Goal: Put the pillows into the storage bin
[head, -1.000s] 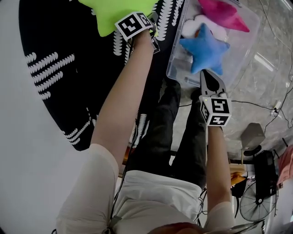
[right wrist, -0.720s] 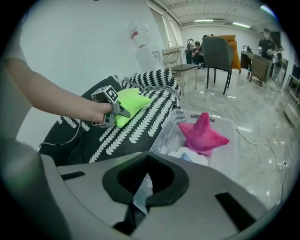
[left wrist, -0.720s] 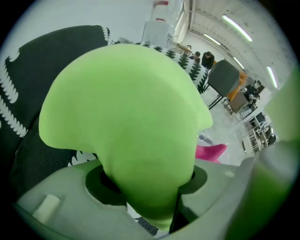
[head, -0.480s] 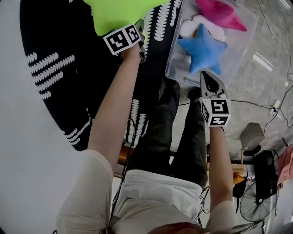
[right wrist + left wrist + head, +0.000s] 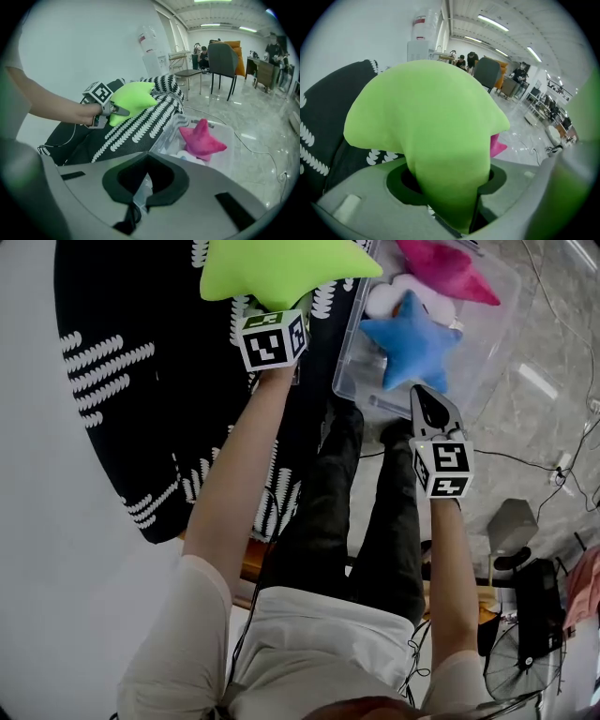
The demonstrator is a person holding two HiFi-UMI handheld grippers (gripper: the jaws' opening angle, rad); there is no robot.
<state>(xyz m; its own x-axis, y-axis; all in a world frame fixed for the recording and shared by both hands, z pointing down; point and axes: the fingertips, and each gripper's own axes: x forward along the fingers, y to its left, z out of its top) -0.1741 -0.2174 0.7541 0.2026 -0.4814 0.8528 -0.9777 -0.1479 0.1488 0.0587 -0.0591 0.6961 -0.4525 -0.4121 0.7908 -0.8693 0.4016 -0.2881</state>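
The green star pillow [image 5: 281, 268] is clamped by one point in the jaws of the left gripper [image 5: 447, 197] just beside the storage bin [image 5: 352, 381], seemingly for carrying over its rim, while the jaws of the right gripper [image 5: 422, 395] are closed on nothing at its near wall.

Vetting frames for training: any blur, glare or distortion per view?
Head view: sharp, light streaks reflect off the floor. Left gripper view: heavy fisheye, dark corners, green pillow fills the frame, jaws soft. Right gripper view: same fisheye, jaws blurred up close, pink pillow sharp.
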